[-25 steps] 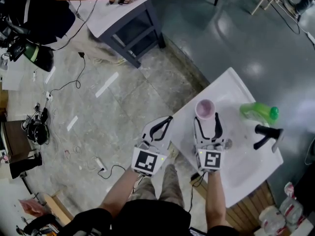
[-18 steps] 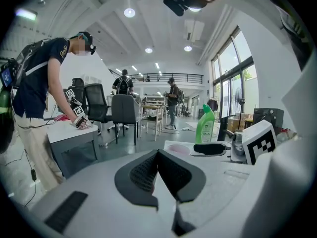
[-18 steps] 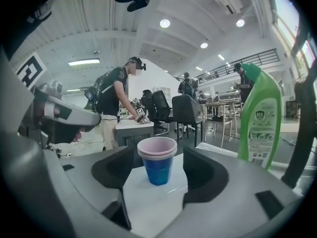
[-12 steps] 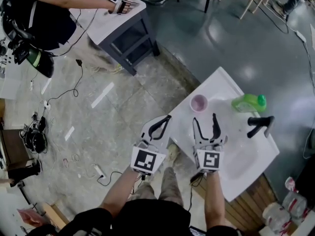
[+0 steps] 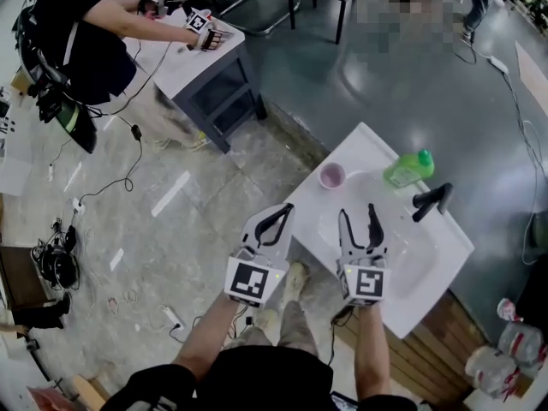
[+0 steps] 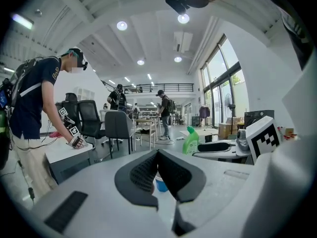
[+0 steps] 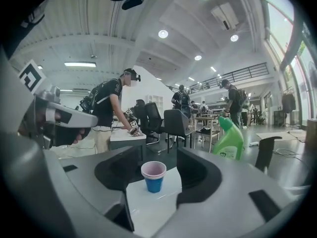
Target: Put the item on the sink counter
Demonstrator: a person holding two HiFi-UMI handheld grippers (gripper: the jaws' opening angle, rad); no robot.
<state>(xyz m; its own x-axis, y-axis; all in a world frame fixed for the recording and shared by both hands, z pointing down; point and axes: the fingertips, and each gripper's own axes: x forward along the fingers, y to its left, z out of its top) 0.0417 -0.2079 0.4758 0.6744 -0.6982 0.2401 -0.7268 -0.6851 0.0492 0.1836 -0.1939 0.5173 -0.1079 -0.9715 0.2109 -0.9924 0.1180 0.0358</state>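
Observation:
A pink cup (image 5: 331, 175) with a blue lower part (image 7: 153, 176) stands upright on the far left corner of the white sink counter (image 5: 445, 251). My right gripper (image 5: 357, 216) hovers over the basin, well short of the cup. Its jaws are apart and closing, with nothing between them (image 7: 158, 165). My left gripper (image 5: 279, 217) hangs shut and empty off the counter's left edge, over the floor. In the left gripper view the pads (image 6: 148, 168) meet, and the cup (image 6: 161, 183) peeks out below them.
A green bottle (image 5: 408, 168) and a black faucet (image 5: 431, 200) stand at the counter's far side. A grey table (image 5: 201, 62) with a person working at it is far left. Cables (image 5: 128, 152) lie on the floor. Plastic bags (image 5: 514, 349) sit at the lower right.
My right gripper has drawn back from around the cup toward me, leaving the cup standing on the counter. Its jaws have narrowed a little. The left gripper stays shut.

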